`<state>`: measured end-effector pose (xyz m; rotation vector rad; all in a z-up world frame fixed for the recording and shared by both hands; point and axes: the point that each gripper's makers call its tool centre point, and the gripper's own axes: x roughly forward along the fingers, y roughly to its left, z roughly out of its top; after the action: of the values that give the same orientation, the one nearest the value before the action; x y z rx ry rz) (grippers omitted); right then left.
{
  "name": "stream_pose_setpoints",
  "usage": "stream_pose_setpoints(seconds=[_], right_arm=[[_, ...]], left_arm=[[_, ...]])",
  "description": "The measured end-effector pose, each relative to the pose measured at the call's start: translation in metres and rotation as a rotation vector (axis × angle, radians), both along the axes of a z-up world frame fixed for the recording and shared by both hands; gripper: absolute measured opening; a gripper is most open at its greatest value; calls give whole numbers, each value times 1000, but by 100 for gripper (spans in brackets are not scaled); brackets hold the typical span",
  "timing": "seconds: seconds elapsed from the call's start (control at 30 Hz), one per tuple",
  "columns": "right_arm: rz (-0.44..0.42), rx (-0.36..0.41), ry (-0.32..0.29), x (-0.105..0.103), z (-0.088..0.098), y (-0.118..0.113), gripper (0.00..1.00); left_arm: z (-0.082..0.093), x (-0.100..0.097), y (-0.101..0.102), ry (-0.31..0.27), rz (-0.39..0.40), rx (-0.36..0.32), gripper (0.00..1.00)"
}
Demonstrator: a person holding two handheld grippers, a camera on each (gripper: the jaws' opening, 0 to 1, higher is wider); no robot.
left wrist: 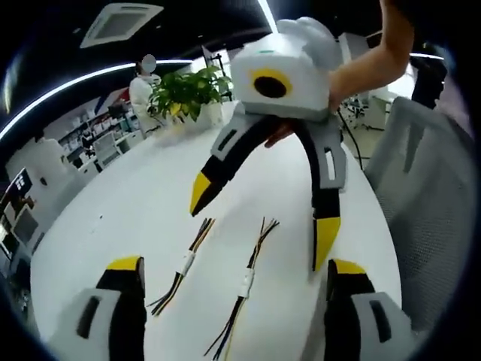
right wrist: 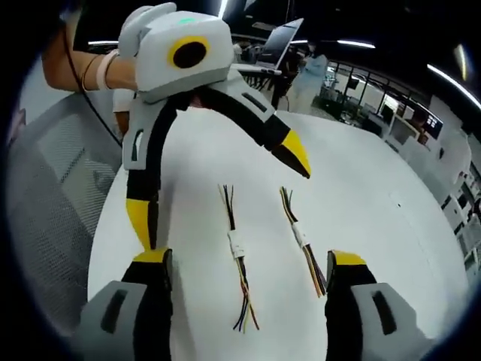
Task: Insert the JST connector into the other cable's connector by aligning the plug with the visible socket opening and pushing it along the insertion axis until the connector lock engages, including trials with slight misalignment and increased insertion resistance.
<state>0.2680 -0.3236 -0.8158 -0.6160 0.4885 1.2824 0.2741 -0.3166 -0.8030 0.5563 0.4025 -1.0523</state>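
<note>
both the left gripper point(left wrist: 233, 282) and the right gripper point(right wrist: 248, 274) hover with jaws spread wide and empty over the white table point(left wrist: 113, 218), where the two cables point(left wrist: 183, 265) point(left wrist: 245, 284) lie side by side, apart, between the facing grippers.

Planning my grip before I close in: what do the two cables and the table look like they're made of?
Both cables: thin wires in matte coloured sleeving, probably plastic, joined by a small white connector that looks like moulded plastic. Table: smooth white top with a soft sheen, possibly laminate or painted; the pictures can't settle which.
</note>
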Motion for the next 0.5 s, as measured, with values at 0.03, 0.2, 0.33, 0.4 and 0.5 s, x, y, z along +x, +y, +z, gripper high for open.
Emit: stream_pose_setpoints(seconds=[0.03,0.2,0.33,0.4,0.5], right_arm=[[-5,2,-2,0,2,-1,82],[-18,5,-16,-2,9,-4,88],[-22,0,-31,-7,14,-10,89],[-28,-3,-34,-9,15,-12,90],[-37,-7,-40,-12,18,-18,91]], left_arm=[[0,0,2,-5,7,11,99],[6,-2,5,-12,36,14,99],[12,-4,8,-39,49,40,99],[19,-5,10,-66,54,42,99],[27,-6,13,-84,71,45,99]])
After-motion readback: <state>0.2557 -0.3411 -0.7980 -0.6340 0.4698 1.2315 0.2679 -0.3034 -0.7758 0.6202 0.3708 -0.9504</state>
